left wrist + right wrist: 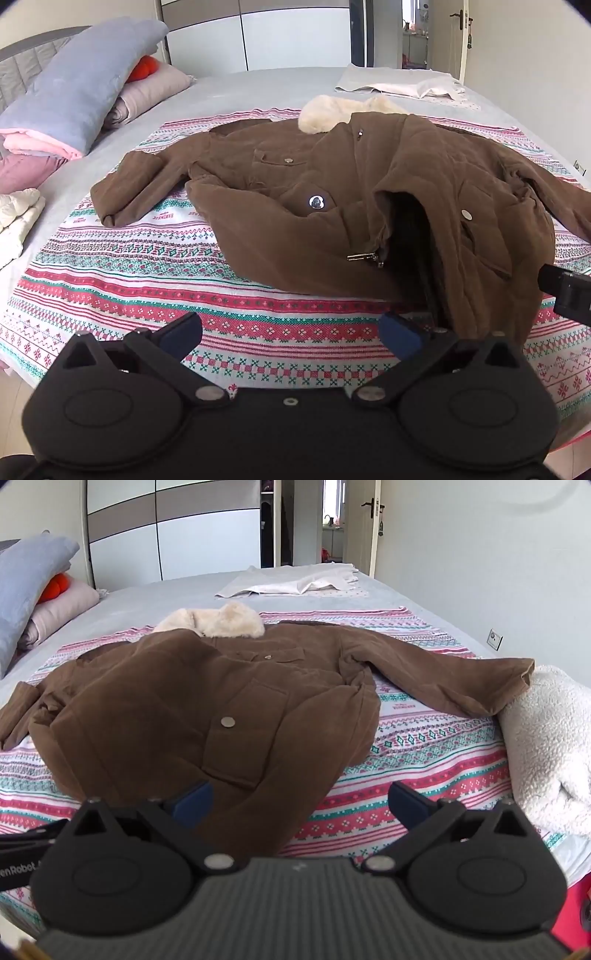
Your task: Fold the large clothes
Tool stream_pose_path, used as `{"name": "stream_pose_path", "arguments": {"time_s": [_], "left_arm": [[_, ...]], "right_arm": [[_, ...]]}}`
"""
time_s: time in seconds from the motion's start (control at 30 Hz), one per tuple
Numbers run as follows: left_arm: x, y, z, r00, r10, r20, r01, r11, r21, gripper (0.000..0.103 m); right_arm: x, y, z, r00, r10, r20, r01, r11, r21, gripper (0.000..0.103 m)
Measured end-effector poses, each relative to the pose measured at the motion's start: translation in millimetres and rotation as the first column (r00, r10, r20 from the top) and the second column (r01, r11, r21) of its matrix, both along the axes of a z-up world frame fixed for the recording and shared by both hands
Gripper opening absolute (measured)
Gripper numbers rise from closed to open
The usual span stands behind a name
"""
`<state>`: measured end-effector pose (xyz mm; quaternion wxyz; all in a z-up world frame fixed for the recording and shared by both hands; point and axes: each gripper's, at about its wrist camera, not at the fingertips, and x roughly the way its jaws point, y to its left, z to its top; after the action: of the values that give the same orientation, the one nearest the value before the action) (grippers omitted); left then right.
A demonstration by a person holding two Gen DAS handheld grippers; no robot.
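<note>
Centrally, across both views, a brown jacket (332,206) is laid front-up on a patterned spread (147,280) that covers the middle of a grey bed (258,88). Its cream fur collar (332,110) is turned toward the top of the frame and its hem toward the bottom. One sleeve (125,192) is stretched toward the left of the left wrist view; the other sleeve (443,679) is seen in the right wrist view, reaching right until its cuff meets a white fleecy bundle (546,746).

The jacket is judged to be padded, soft and fairly heavy for cloth, so sagging and bunching are to be expected when it is lifted. A firm hold is best taken at a thick edge: a cuff, a hem corner or a shoulder seam. The metal snaps (228,722) and the zipper pull (364,257) are better avoided.

The left claw (291,332) is held wide open above the spread, just below the hem, with nothing between its pads. The right claw (299,805) is likewise spread wide and empty, over the lower right corner of the hem.

The front is gaping near the hem, and the dark lining (410,236) inside cannot be made out. The jacket's back is hidden, and the left sleeve is largely cut off in the right wrist view.
</note>
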<state>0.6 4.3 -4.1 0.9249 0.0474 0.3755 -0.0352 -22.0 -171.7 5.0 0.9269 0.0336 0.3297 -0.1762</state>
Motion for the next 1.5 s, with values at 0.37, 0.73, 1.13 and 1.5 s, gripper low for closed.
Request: {"name": "stream_pose_path", "arguments": {"time_s": [0.37,0.73,1.13,1.5], "left_arm": [[1.1,1.3,1.0,1.000,-0.006,-0.008,0.006,1.000,-0.013,0.103],[1.3,2.8,2.7,1.000,-0.006,-0.009,0.005,1.000,-0.020,0.103],[3.5,4.7,0.7,1.000,-0.006,-0.021,0.005,0.999,-0.036,0.103],[3.1,3.9,-0.2,1.000,-0.013,-0.025,0.012,0.999,-0.043,0.103]], "right_arm": [[0.8,-0.4,-1.8,1.000,-0.003,-0.003,0.003,1.000,-0.001,0.103],[0.8,-1.5,-2.1,1.000,-0.006,-0.011,0.006,1.000,-0.003,0.103],[1.5,-1.4,-4.0,1.000,-0.005,-0.017,0.005,1.000,-0.002,0.103],[0.4,-3.4,-2.8,1.000,-0.009,-0.013,0.009,1.000,0.005,0.103]]}}
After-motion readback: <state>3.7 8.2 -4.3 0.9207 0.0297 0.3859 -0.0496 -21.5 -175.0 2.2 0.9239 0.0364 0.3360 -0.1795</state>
